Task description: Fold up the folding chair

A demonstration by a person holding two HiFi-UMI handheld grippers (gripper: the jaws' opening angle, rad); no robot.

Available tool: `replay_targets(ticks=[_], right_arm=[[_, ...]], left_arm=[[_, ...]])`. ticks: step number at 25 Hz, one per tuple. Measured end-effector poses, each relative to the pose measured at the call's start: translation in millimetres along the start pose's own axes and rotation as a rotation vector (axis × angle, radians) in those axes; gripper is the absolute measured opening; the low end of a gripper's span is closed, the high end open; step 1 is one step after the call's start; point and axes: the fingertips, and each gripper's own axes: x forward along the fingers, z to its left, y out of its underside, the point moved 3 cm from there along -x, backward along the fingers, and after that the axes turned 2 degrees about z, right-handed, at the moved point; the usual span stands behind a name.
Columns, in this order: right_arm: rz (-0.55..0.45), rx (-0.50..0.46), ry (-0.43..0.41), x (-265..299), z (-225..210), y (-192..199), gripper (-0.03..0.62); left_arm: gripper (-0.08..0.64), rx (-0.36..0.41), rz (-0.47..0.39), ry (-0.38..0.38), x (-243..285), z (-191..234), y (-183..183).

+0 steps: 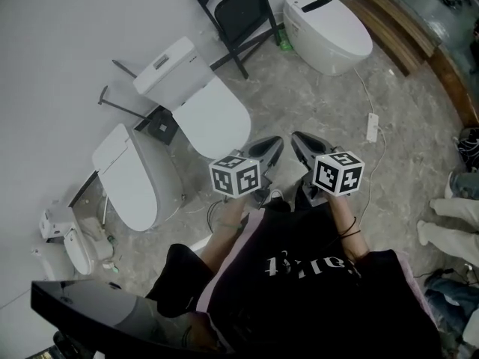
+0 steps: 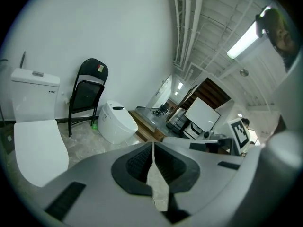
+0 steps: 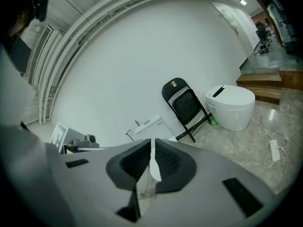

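While aimed toward the folding chair (image 1: 238, 10) at the wall (image 1: 67, 28), closed on nothing: left tongs (image 1: 275, 144), right tongs (image 1: 297, 137); white toilet (image 1: 329, 25) just beside.

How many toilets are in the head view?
3 toilets: one right of the folding chair, one with a tank mid-frame, one below-left of it. The small white fixture farther left may be another.
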Motion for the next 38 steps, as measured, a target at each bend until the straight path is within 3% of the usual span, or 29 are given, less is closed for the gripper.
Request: replay_targets(ticks=[15,19,38], right_arm=[[-0.003,-0.076,-0.014,-11,26,-16,0.037],[0.003,-0.113,-0.005,-20,20,-23,0.037],[0.007,-0.077,0.019,-48,-28,-26,0.037]], left_arm=[[0.015,0.003,-0.043,0.006,-17,-16,-7],[0.015,-0.014,-0.056,0.004,-10,-23,-10],[0.015,-0.038,-0.070,-0.021,25,-40,-6]])
